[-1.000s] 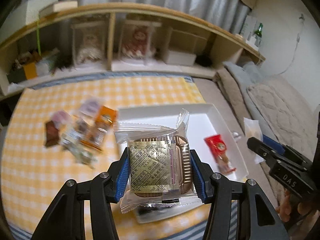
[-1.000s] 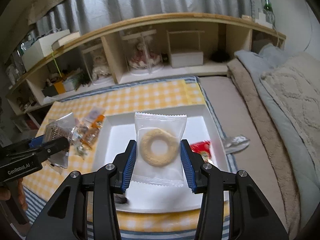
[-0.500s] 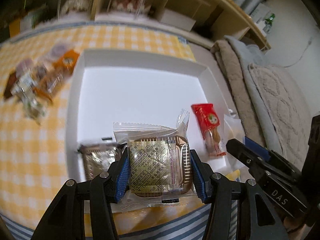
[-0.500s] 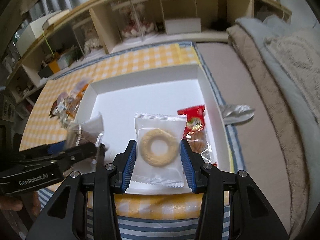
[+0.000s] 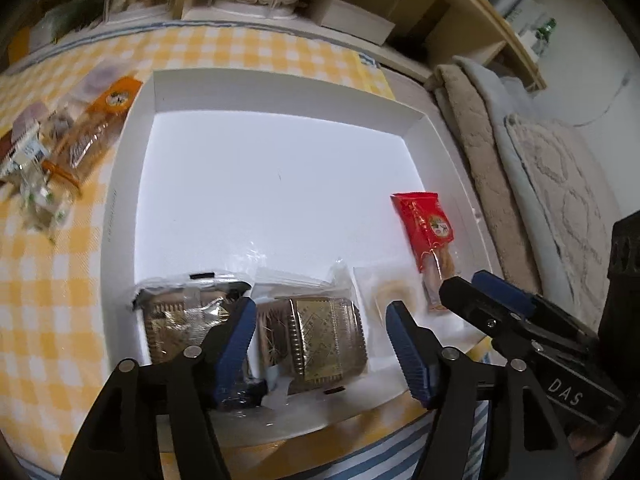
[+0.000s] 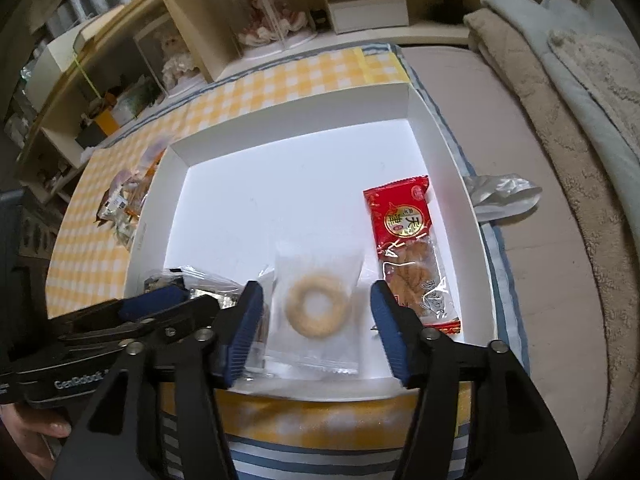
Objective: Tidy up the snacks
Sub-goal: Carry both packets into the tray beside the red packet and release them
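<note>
A white tray (image 5: 280, 92) (image 6: 288, 108) lies on a yellow checked cloth. A gold-brown foil snack (image 5: 320, 336) lies flat at the tray's near edge between the fingers of my left gripper (image 5: 319, 320), whose jaws are opening and no longer press it. A clear packet with a ring cookie (image 6: 316, 308) lies flat between the fingers of my right gripper (image 6: 316, 296), also opening, pads apart from it. A second gold snack (image 5: 180, 316) lies to the left and a red packet (image 6: 408, 240) to the right. Both grippers sit side by side over the tray's near edge.
Several loose snacks (image 5: 72, 140) (image 6: 128, 200) lie on the cloth left of the tray. A crumpled silver wrapper (image 6: 504, 196) lies right of it. Wooden shelves (image 6: 256, 20) run along the back; folded bedding (image 6: 580, 100) fills the right. The far half of the tray is bare.
Both grippers came down to the tray's near edge and opened. The gold snack and the ring cookie packet left the pads and now lie in the tray.
</note>
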`<state>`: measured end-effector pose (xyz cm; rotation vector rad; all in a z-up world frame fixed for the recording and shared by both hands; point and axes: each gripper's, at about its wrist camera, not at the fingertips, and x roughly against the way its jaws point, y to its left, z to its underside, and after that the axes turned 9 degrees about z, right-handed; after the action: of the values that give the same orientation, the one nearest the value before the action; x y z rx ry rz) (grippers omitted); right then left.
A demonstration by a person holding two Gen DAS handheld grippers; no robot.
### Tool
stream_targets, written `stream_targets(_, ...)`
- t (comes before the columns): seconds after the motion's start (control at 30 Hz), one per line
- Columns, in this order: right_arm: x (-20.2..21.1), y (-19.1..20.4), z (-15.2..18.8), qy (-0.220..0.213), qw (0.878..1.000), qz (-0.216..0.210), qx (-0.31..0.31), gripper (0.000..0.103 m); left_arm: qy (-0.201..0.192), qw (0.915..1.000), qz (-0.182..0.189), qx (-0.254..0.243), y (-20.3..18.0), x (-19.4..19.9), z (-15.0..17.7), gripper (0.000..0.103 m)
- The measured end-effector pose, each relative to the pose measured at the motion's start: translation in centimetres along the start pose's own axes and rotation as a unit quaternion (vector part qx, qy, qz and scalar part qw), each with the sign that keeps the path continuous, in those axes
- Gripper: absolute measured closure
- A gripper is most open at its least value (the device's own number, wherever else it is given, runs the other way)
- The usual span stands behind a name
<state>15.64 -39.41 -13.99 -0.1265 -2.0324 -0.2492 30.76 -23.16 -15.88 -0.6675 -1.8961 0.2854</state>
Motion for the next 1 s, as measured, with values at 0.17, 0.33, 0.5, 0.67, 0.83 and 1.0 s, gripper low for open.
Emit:
stream_targets(0.17,0.0,-0.7,0.2,0.008,1.0,0.006,-0.005,0.036,-0.003,0.9994,-0.023,-0.026,-0.1,-0.1,-0.2,0.036)
stream_targets(0.33,0.6,-1.4,0.7,0.007,1.0,0.008,-0.012,0.034,0.007,0.9989,-0.019,-0.043,-0.8,0.7,1.0,0.046)
stream_targets(0.5,1.5,-1.8,1.0,0.005,1.0,0.007,-0.015,0.034,0.05,0.9974,-0.016,-0.049,-1.1,0.5,2.2,0.08)
stream_targets(0.67,2.3,-1.8,1.1,0.0,1.0,0.003,-0.016,0.034,0.064,0.9962,-0.016,-0.057,-1.4,-0.8,2.7,0.08)
stream_targets(0.83,2.8,-1.6,1.1,0.001,1.0,0.002,-0.014,0.034,0.059,0.9973,-0.008,-0.043,-1.1,-2.3,2.3,0.081)
stream_targets(1.0,2.8,-1.7,1.3,0.004,1.0,0.004,-0.012,0.034,0.055,0.9971,-0.015,-0.05,-1.4,-2.4,1.7,0.081)
